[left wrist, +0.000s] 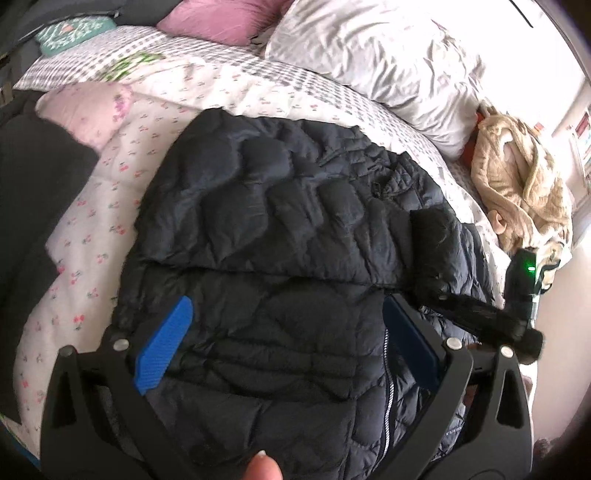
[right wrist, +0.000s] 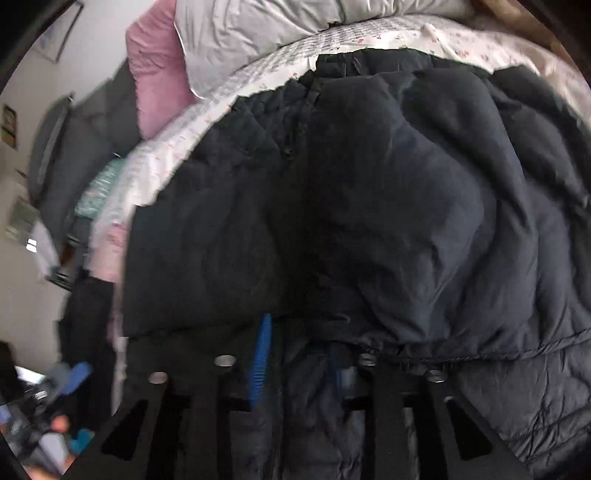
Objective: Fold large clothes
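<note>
A dark navy quilted puffer jacket (left wrist: 295,229) lies on the bed, partly folded over itself, zipper showing near the bottom. It fills the right wrist view (right wrist: 388,203). My left gripper (left wrist: 288,332) hovers just above the jacket's lower part with its blue pads wide apart and nothing between them. My right gripper (right wrist: 299,350) has its blue pads close together on a fold of the jacket's hem. The right gripper also shows in the left wrist view (left wrist: 436,284) at the jacket's right edge.
The bed has a floral and checked quilt (left wrist: 110,192). A white pillow (left wrist: 388,66) and a pink pillow (left wrist: 221,18) lie at its head. A beige fleece garment (left wrist: 524,184) lies at the right edge. A dark garment (left wrist: 33,184) lies at the left.
</note>
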`<state>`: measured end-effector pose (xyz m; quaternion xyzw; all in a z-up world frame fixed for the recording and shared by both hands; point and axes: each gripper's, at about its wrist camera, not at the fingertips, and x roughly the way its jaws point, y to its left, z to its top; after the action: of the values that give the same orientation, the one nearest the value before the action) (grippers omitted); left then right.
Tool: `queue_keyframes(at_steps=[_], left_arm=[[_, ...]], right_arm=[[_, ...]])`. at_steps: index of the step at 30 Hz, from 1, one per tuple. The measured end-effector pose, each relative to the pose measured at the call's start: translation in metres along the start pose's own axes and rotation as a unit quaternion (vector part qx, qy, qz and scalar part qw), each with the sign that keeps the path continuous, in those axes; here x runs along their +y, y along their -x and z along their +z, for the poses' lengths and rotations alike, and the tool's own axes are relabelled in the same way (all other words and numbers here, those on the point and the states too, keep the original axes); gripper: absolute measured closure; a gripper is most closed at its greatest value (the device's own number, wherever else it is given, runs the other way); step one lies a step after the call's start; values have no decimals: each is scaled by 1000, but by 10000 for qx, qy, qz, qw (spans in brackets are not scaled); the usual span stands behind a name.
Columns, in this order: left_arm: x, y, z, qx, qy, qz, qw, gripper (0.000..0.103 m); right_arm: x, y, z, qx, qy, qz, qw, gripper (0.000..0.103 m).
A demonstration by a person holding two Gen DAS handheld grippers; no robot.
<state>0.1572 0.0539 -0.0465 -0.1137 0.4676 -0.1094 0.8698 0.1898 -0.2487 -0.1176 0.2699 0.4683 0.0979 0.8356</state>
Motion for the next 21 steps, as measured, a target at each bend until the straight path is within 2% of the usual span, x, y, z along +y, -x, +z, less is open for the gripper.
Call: queue_keyframes(at_steps=[2,4,8,11,13,14,18,21], left_arm=[[-11,-6,-1,3,-116,-34,9999,1],[-28,-16,-3,5,-294,-85,9995,1],[-73,-36,-14,-59,-882,-165,9959,1],[-119,-55,-30,-102,-1533,-163,9880,1],[-145,-67,-42,-202,-1965,8,9803,1],[-158,-75,-48,-254,-2193,138,9752,1],[-188,-99,-56,-397,-2633,358,9632,1],[-202,-115,-60,-424,-2789,444,9584,1]], right_arm=[[-5,24,-2,-260,-35,229,9994,24],[-11,42,-6,-408,-47,425,9983,24],[-36,87,-17,-1065,-356,666,9914,24],[-67,111,-15,-1467,-898,455,9840,24],[-87,121,-12,-1736,-1171,477,9767,25],[-93,123,-7,-1817,-1223,488,9745,27],[-126,122,4,-1852,-1491,364,9707,47],[-147,113,5,-1754,-1718,408,9685,52]])
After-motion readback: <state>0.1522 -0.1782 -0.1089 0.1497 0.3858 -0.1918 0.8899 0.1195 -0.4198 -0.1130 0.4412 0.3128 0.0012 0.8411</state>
